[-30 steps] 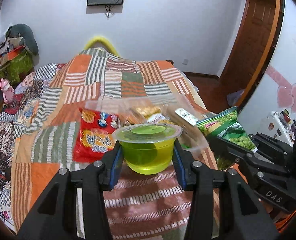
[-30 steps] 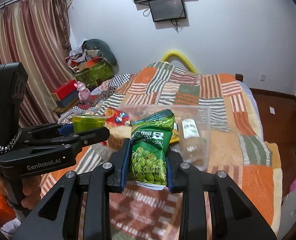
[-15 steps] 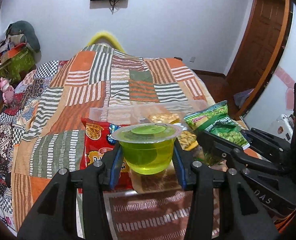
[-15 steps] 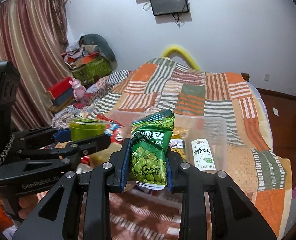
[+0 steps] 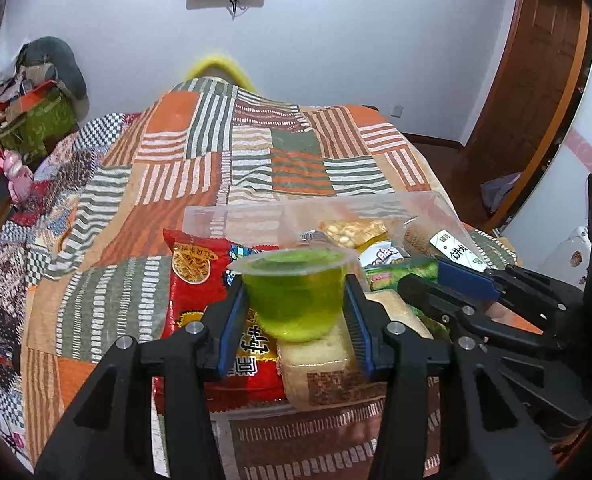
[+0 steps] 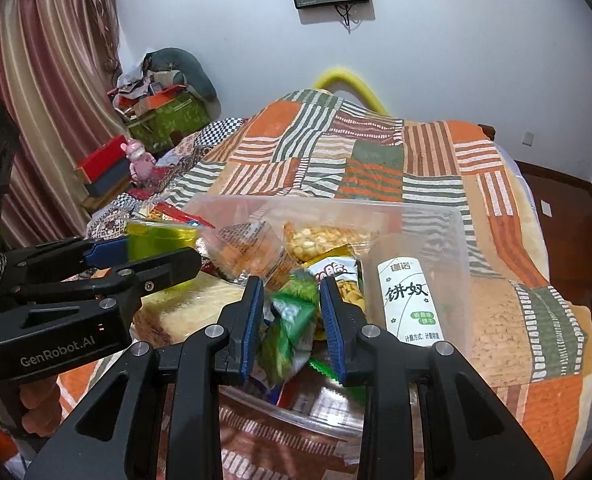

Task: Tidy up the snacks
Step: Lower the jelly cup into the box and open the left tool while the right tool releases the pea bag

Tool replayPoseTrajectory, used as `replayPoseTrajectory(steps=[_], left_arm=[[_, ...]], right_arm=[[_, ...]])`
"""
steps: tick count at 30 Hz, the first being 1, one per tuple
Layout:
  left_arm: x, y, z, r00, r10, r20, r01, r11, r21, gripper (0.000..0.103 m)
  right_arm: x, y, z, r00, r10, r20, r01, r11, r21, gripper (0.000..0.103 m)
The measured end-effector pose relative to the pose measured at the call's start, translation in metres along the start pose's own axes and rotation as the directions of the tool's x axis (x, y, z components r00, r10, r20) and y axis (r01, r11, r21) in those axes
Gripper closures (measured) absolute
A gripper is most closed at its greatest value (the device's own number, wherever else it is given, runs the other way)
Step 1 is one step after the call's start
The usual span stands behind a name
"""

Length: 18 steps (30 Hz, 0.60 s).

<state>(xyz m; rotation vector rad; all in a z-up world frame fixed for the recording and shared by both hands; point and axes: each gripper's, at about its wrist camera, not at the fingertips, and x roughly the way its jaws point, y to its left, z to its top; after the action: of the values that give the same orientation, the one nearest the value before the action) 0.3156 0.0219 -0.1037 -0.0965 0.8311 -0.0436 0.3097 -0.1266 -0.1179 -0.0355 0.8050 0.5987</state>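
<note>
Over the clear plastic bin (image 5: 232, 216) on the patchwork bedspread (image 5: 256, 152), in the left wrist view, the left gripper (image 5: 294, 304) holds a green jelly cup (image 5: 294, 292) by its sides, jaws clamped on the cup wall just below the rim. The grip keeps the cup upright, sealed lid up, its axis vertical, likely so it can be set down flat among the snacks. It hangs above a red noodle packet (image 5: 200, 276) and a pale wrapped cake (image 5: 316, 364) already lying in the bin.

Over the same bin in the right wrist view, the right gripper (image 6: 292, 320) has its jaws apart, with a green pea packet (image 6: 288, 328) between the blue pads. The packet is blurred and tilted, its long axis running from upper right to lower left, top edge toward the far wall; it seems to be dropping free, though whether a pad touches it I cannot tell. Beside it in the bin lie a white biscuit tube (image 6: 410, 304), its long axis pointing away from the camera, and a yellow snack bag (image 6: 320, 240). Releasing here fits the aim of gathering every snack in one container.
</note>
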Motion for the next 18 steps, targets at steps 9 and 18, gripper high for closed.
replayPoseTrajectory(steps=[9,18], left_arm=[[-0.042,-0.007,-0.007,0.997,-0.015,0.070,0.013,1.000,0.028,0.045],[-0.132,-0.007,-0.015,0.974,-0.021,0.224,0.016,1.000,0.025,0.045]], right_arm=[[-0.033,0.010,0.001,0.999,-0.012,0.037,0.013,1.000,-0.025,0.074],[-0.113,0.037,0.002,0.985,0.008,0.172,0.001,0.999,-0.052,0.070]])
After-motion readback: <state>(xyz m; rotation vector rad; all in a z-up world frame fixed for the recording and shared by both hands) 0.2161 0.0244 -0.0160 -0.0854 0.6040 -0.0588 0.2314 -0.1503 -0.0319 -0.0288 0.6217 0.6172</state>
